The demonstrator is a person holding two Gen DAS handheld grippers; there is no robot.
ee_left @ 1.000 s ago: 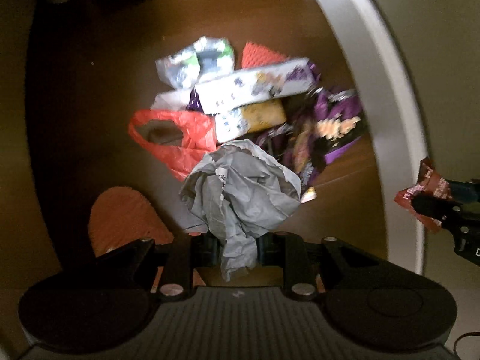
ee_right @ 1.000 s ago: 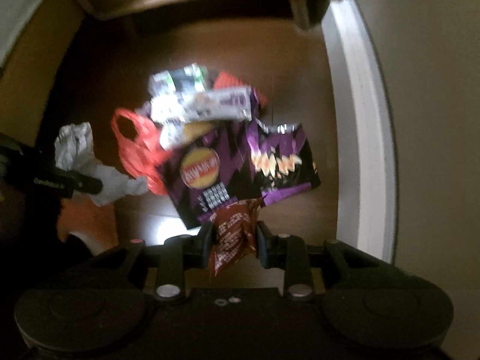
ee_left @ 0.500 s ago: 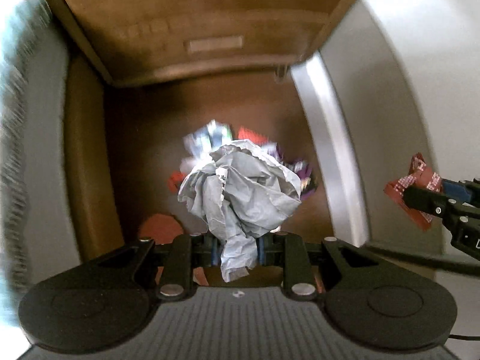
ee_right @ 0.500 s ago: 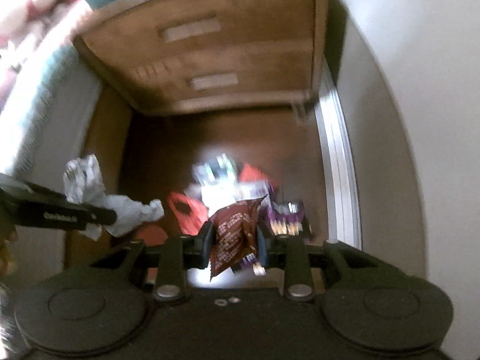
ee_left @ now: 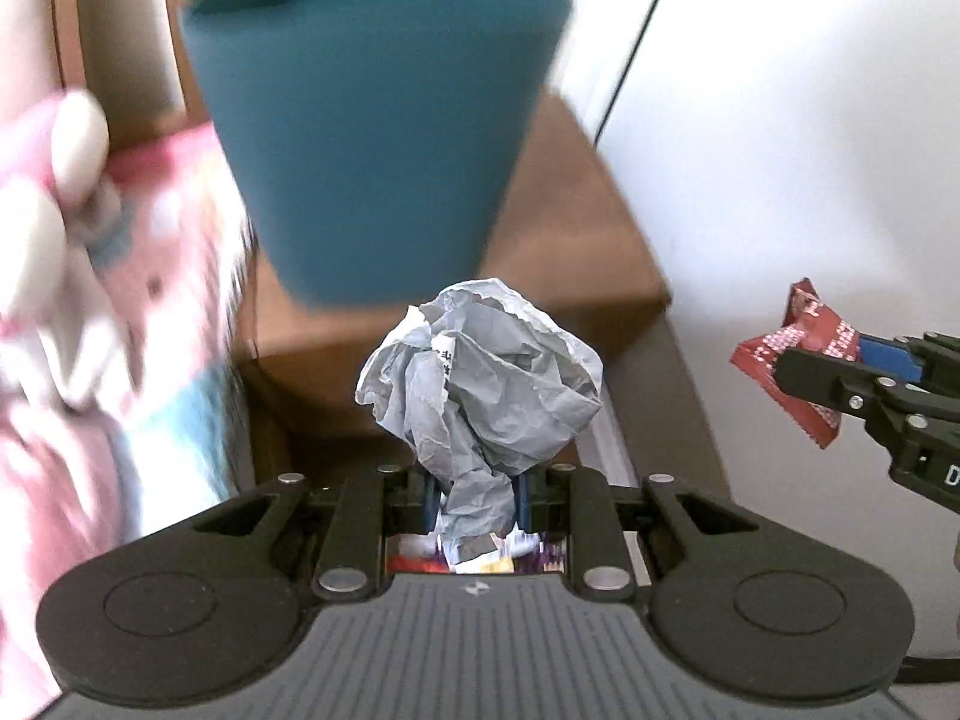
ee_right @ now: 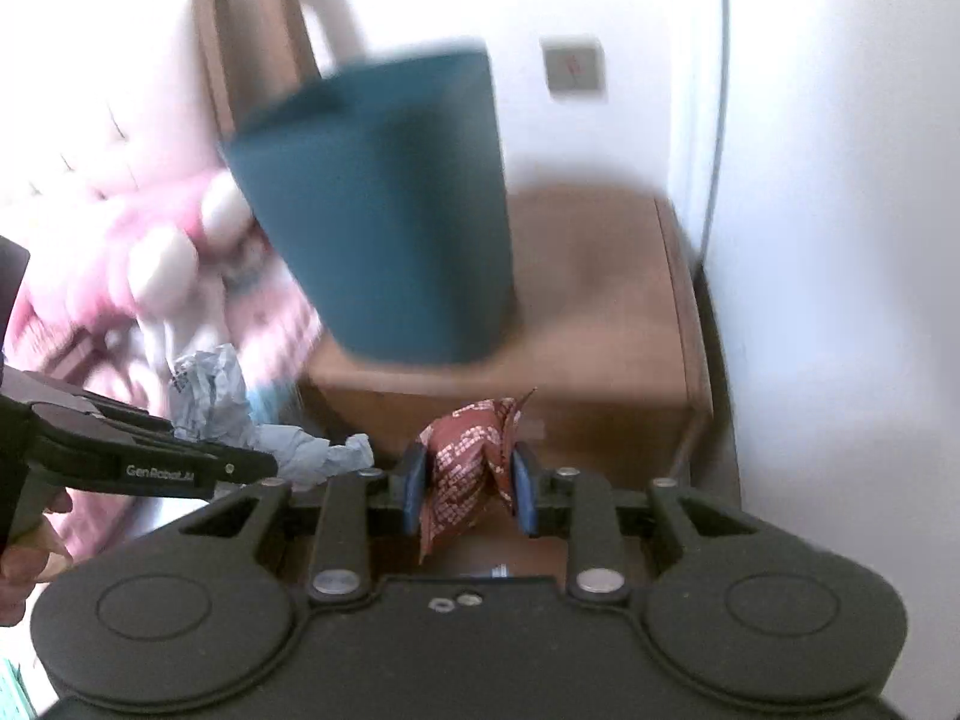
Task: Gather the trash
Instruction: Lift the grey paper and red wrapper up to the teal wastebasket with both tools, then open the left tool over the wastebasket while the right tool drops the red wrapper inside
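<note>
Crumpled paper (ee_left: 480, 384) pinched in left hand-held gripper (ee_left: 474, 495) | red wrapper (ee_right: 468, 468) clamped in right hand-held gripper (ee_right: 468, 489) | both lifted from floor to teal bin (ee_left: 372, 126)

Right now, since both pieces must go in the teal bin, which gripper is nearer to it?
Hard to call. The left gripper sits below the teal bin; the right gripper sits lower right.

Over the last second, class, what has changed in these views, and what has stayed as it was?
Both hand-held grippers rose from the floor litter and now face the teal bin standing on the wooden cabinet. Unchanged: the left hand-held gripper still clamps the crumpled grey paper, the right hand-held gripper the red wrapper.
</note>
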